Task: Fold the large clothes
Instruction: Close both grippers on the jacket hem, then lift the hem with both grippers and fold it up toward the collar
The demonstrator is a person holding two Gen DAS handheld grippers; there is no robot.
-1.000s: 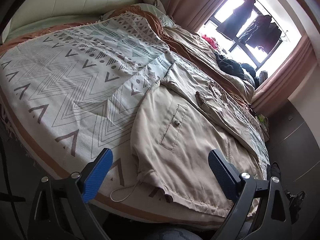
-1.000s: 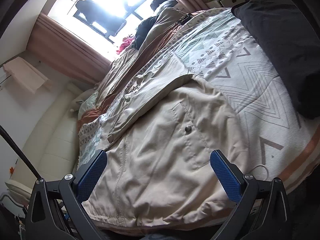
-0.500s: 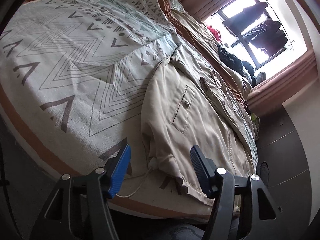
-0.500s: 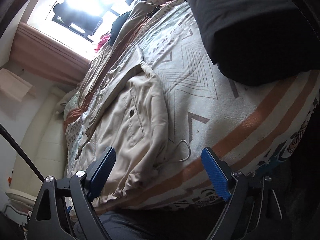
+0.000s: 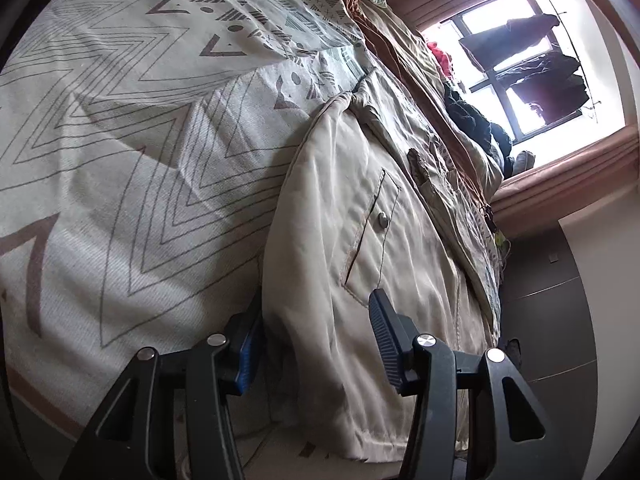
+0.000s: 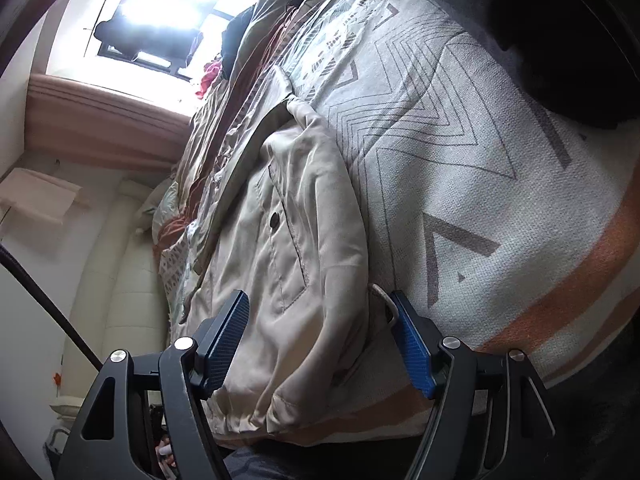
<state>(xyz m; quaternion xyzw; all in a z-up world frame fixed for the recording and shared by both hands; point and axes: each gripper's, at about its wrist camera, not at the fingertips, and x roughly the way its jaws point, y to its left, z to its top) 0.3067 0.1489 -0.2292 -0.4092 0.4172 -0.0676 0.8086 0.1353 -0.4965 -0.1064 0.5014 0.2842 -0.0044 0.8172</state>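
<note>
A beige jacket (image 5: 360, 240) with buttoned pockets lies spread on a patterned bedspread (image 5: 140, 140). My left gripper (image 5: 314, 344) is open, its blue pads straddling the jacket's near left hem corner. In the right wrist view the jacket (image 6: 296, 240) fills the middle. My right gripper (image 6: 320, 340) is open, its pads on either side of the jacket's near right hem corner and white drawcord (image 6: 384, 300). Neither gripper pinches the cloth.
The bedspread (image 6: 460, 160) has an orange border at the bed's near edge. A black item (image 6: 560, 40) lies on the bed at the right. A pile of clothes (image 5: 472, 120) sits by the window. A dark cabinet (image 5: 552, 320) stands beyond the bed.
Both grippers have moved in close to the jacket's near hem corners and narrowed their opening. The jacket has not been lifted.
</note>
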